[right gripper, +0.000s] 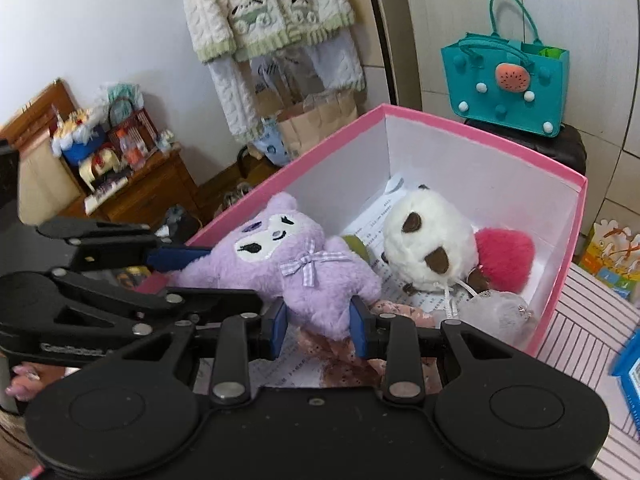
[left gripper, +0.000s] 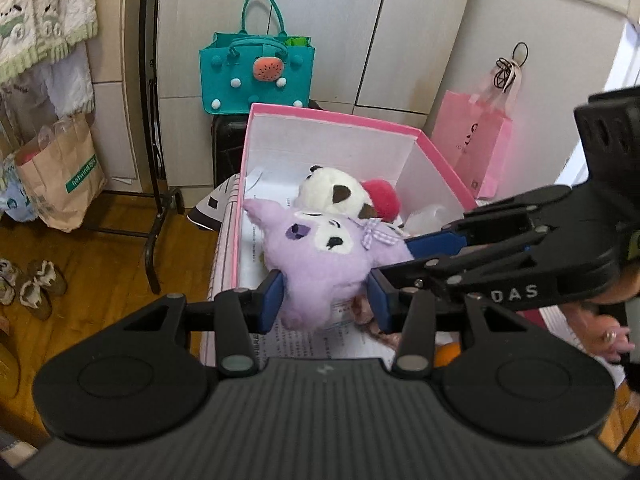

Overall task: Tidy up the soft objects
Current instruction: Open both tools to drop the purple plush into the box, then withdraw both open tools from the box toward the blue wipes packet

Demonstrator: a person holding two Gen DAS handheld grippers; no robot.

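A purple plush (left gripper: 320, 256) with a checked bow hangs over the open pink box (left gripper: 332, 116), held from both sides. My left gripper (left gripper: 326, 304) is shut on its lower body. My right gripper (right gripper: 319, 328) is shut on another part of the purple plush (right gripper: 288, 264); its blue pads (left gripper: 436, 240) come in from the right in the left wrist view. Inside the pink box (right gripper: 480, 132) lie a white plush with brown patches (right gripper: 428, 240), a red pompom (right gripper: 504, 256), pink lacy fabric (right gripper: 348, 360) and a gauzy pouch (right gripper: 496, 312) on printed paper.
A teal felt bag (left gripper: 256, 76) stands on a black suitcase (left gripper: 226, 148) behind the box. A pink paper bag (left gripper: 472, 140) hangs at the right. At the left are a black rack (left gripper: 150, 120), a brown paper bag (left gripper: 60, 172), and slippers (left gripper: 36, 288) on the wood floor.
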